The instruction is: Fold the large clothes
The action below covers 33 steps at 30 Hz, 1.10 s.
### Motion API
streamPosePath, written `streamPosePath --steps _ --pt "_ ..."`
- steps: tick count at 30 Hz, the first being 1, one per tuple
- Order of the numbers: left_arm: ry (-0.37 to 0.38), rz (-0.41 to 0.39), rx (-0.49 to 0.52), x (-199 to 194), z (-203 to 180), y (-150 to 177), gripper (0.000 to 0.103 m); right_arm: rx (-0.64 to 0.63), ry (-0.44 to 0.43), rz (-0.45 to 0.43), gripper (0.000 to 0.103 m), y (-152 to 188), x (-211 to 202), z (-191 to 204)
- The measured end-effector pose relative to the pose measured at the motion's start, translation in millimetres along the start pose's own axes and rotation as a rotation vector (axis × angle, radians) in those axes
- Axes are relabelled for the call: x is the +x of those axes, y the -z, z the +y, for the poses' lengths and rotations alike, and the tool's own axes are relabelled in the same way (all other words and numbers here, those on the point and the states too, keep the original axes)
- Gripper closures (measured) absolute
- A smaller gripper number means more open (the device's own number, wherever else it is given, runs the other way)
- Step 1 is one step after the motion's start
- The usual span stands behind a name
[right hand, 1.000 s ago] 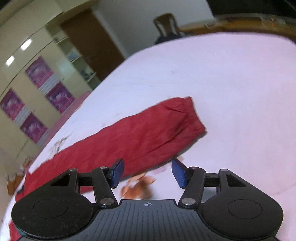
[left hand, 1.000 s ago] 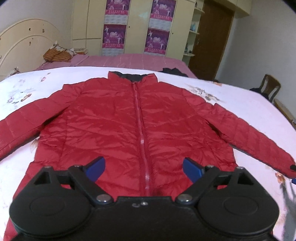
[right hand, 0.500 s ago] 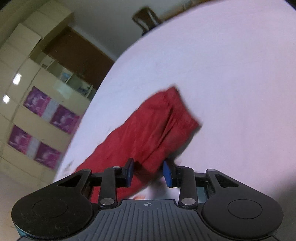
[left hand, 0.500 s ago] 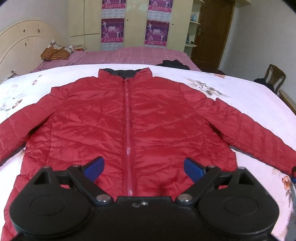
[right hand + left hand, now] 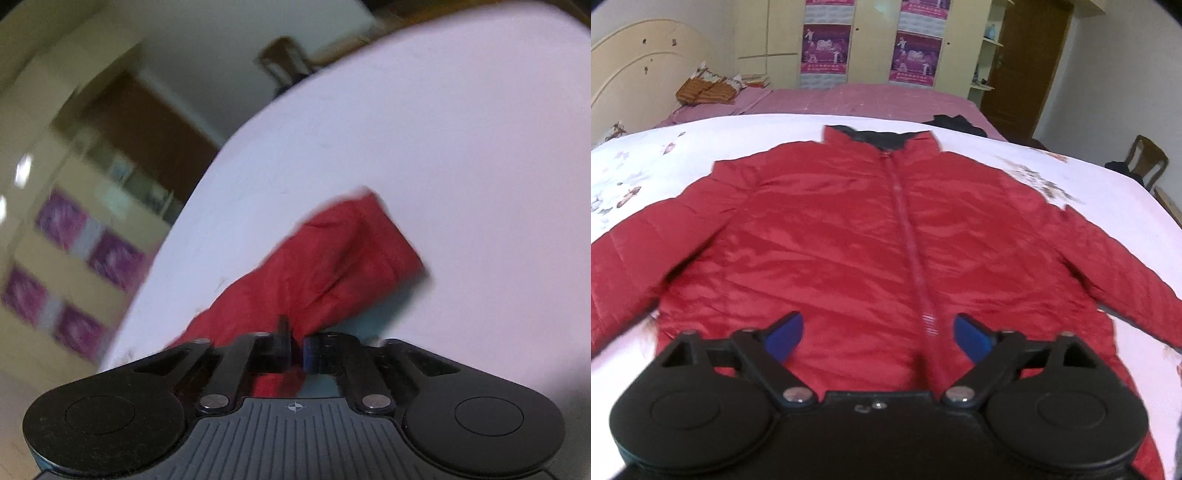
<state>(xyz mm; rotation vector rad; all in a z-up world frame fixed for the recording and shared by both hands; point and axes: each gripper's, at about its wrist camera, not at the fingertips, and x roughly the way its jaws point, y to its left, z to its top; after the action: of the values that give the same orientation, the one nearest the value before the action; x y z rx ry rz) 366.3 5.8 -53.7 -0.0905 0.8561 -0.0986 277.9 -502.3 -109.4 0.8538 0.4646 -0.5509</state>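
A red quilted jacket (image 5: 849, 236) lies face up on the white bed, zipped, collar away from me, both sleeves spread out. My left gripper (image 5: 877, 334) is open and empty, hovering over the jacket's lower hem just left of the zip. In the right wrist view the jacket's right sleeve (image 5: 332, 266) stretches out over the sheet to its cuff. My right gripper (image 5: 297, 349) is shut on the sleeve's near edge, and red cloth shows below the closed jaws.
The white floral sheet (image 5: 646, 166) covers the bed. Behind it is a pink bed (image 5: 849, 99) with dark clothes (image 5: 955, 123) and a brown bag (image 5: 705, 90). A wooden chair (image 5: 1147, 160) stands at the right. Wardrobes and a door line the far wall.
My right gripper closed from open onto the sleeve's edge and the sleeve has lifted a little. My left gripper shifted left over the hem and stays open.
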Motion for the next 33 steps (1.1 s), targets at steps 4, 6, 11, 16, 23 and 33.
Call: streamPosePath --steps 4,6,11,16,23,33 --pt "0.004 0.011 -0.034 11 33 -8 0.026 -0.283 -0.081 -0.031 0.098 19 -22 79" --pt "0.029 0.016 -0.078 14 47 -12 0.031 -0.446 -0.147 -0.016 0.098 42 -28 127" --pt "0.124 0.003 -0.191 20 72 -24 0.042 -0.741 -0.366 0.131 0.098 141 -43 224" --pt "0.198 -0.015 -0.228 18 92 -30 0.047 -0.969 -0.480 0.295 0.099 243 -56 272" --pt "0.328 -0.022 -0.280 17 111 -30 0.040 -1.161 -0.592 0.423 0.098 355 -84 294" --pt "0.364 -0.040 -0.265 29 100 -39 0.009 -1.111 -0.670 0.310 0.056 324 -123 268"
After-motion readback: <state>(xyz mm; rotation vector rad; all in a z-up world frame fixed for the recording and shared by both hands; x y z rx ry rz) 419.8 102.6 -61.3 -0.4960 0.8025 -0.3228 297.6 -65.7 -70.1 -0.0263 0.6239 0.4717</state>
